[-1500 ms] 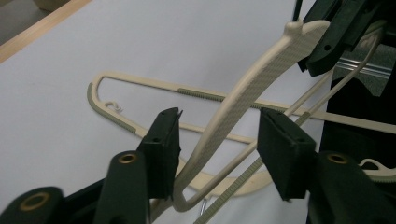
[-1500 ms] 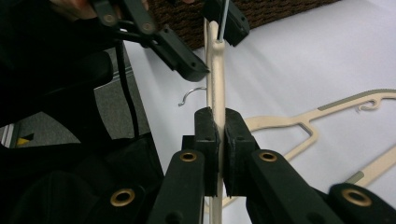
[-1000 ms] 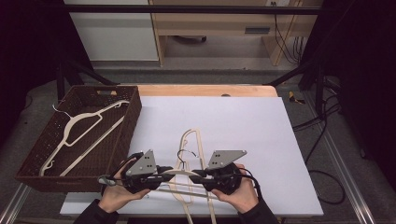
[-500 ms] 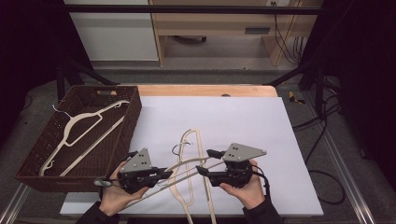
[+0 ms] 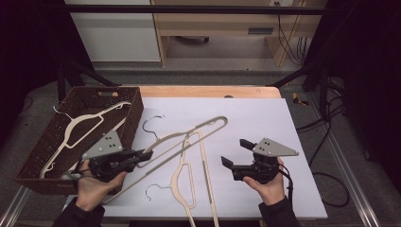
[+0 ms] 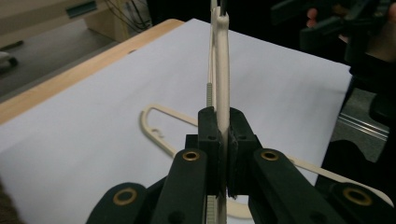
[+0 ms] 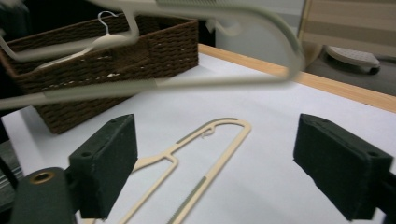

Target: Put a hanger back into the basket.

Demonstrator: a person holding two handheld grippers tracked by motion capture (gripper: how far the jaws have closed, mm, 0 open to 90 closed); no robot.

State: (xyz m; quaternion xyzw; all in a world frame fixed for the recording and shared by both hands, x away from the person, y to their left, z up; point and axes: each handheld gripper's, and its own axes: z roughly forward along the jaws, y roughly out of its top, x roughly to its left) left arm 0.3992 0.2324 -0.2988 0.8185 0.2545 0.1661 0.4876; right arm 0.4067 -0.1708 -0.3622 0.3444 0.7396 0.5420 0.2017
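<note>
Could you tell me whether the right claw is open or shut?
Open: the right claw holds nothing, its black jaws standing wide apart above the white table.

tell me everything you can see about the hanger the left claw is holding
The held hanger is cream, thin and looks like plastic, with a metal hook pointing toward the basket. The left claw is shut on its lower bar near one end, and the hanger slants up across the white sheet, passing over a second hanger that lies flat.
</note>
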